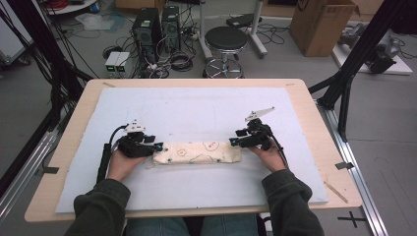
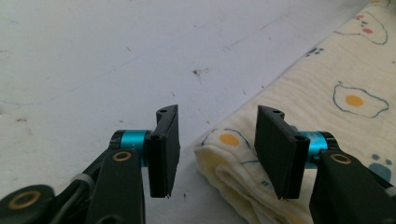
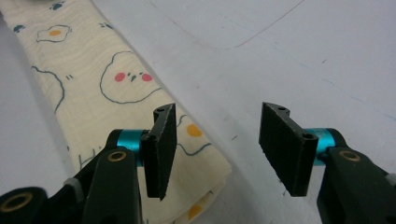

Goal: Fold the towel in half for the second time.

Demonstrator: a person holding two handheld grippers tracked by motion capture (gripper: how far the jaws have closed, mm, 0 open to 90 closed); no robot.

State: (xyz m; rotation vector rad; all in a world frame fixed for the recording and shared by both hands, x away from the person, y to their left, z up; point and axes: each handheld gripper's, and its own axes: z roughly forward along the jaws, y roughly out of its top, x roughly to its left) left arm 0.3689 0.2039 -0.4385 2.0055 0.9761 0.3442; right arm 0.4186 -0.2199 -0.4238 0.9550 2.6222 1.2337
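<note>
Tools (image 1: 158, 146) (image 1: 232, 142) open at folded cloth (image 1: 196, 153) ends.

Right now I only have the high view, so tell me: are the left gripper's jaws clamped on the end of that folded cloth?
Observer: No. The left gripper is open. The cloth has its corner in the gap between the jaws, with no pad pressing on it.
Operator: Is that end a single layer?
Observer: No, stacked folds show along its edge there, though I can't count them.
Operator: And the right gripper?
Observer: The right gripper is open too. One jaw stands over the cloth's corner, the other over the bare white mat.
</note>
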